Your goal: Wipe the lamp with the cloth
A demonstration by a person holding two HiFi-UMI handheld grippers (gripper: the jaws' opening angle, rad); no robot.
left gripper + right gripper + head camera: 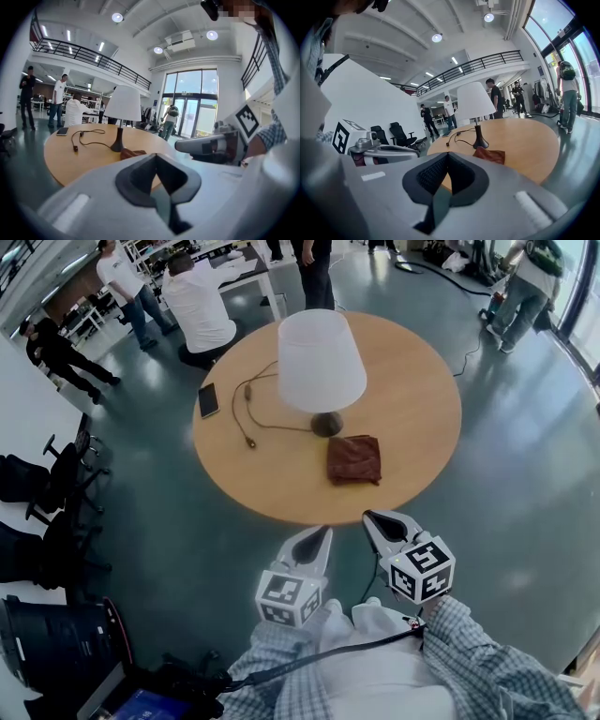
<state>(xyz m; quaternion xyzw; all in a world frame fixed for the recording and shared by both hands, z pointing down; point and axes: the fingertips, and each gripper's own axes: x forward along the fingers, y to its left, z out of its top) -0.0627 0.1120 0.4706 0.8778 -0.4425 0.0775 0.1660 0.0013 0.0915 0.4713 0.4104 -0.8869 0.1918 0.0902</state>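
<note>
A table lamp with a white shade (pixel 321 359) (pixel 123 103) (pixel 475 101) and dark base stands near the middle of the round wooden table (pixel 422 409). A folded brown cloth (pixel 353 459) (pixel 132 153) (pixel 490 155) lies on the table just in front of the lamp base. Both grippers hover short of the table's near edge, apart from the cloth. My left gripper (pixel 324 532) (pixel 156 157) is shut and empty. My right gripper (pixel 371 517) (pixel 447 155) is likewise shut, nothing between its jaws.
A phone (pixel 208 400) and a black cord with plug (pixel 249 409) lie on the table's left part. Several people stand or sit beyond the table. Office chairs (pixel 37 493) are at the left; dark equipment (pixel 66 643) sits on the floor near my left.
</note>
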